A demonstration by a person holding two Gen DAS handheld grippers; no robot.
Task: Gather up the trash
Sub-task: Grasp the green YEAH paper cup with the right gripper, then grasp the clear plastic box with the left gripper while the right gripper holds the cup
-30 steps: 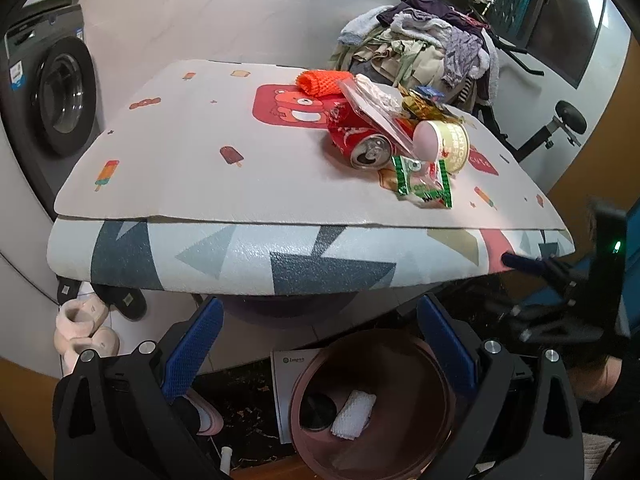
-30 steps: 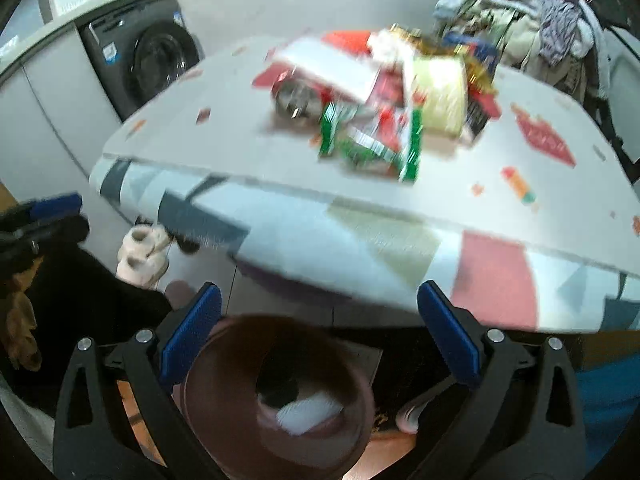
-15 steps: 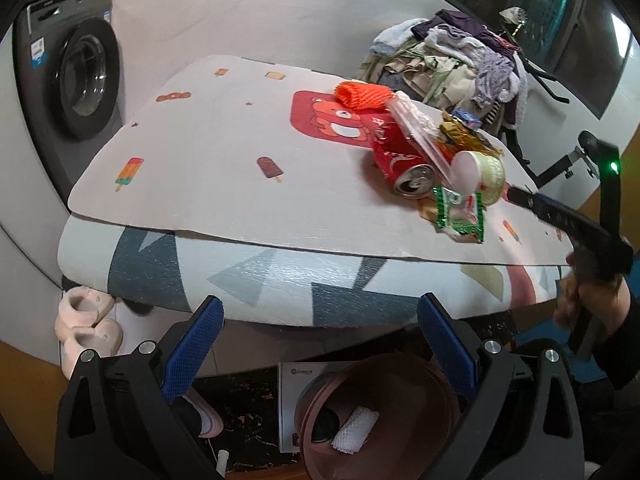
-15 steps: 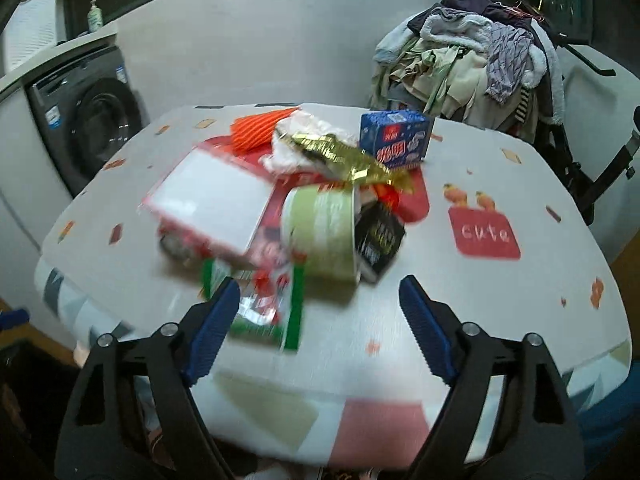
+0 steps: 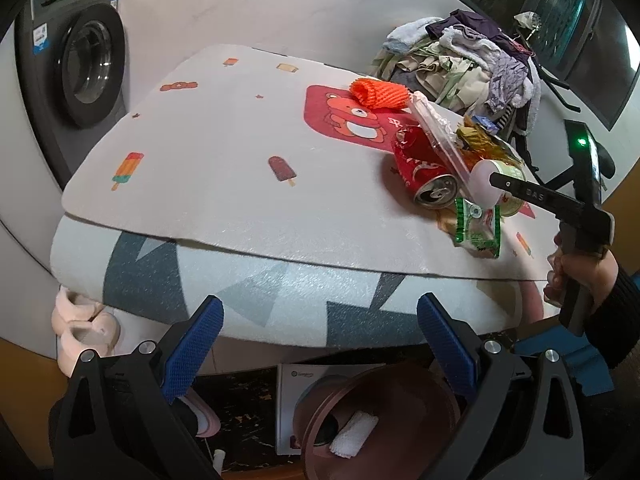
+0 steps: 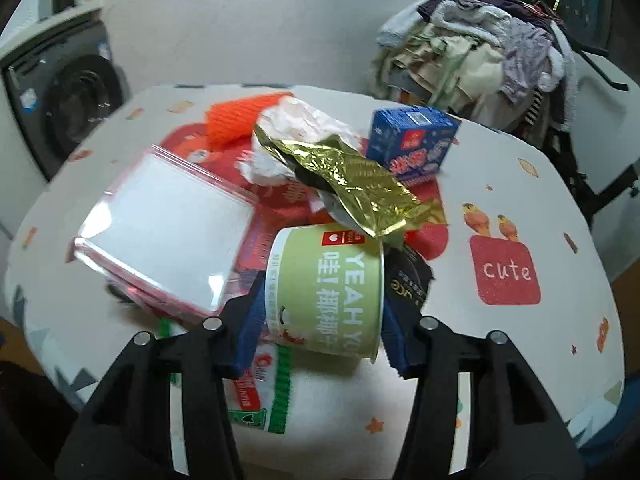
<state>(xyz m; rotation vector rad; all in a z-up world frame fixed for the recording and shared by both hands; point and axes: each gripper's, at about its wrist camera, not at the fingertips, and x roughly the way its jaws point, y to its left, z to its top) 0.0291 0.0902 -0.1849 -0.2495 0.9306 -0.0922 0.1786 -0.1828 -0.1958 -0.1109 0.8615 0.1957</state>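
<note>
Green paper cup (image 6: 326, 298) lying on its side near the front of the trash heap on the table (image 6: 520, 360), between the blue pads of the right tongs (image 6: 320, 316). Closing in on the cup now, pads right at its sides; too close to tell if pressing yet. Step in hand, most likely: grabbing the cup. Next: squeeze gently so as not to crush it, lift clear of the gold foil wrapper (image 6: 352, 184) resting on its far end, carry to the round pink bin (image 5: 380, 420) on the floor below the table edge.

Left tongs (image 5: 318, 344) wide, holding nothing, hanging over the bin.

Soft white mat with ice-lolly and bear pictures over the table. Grey washing machine (image 5: 80, 64) on the left, big heap of clothes (image 5: 464, 64) behind.
</note>
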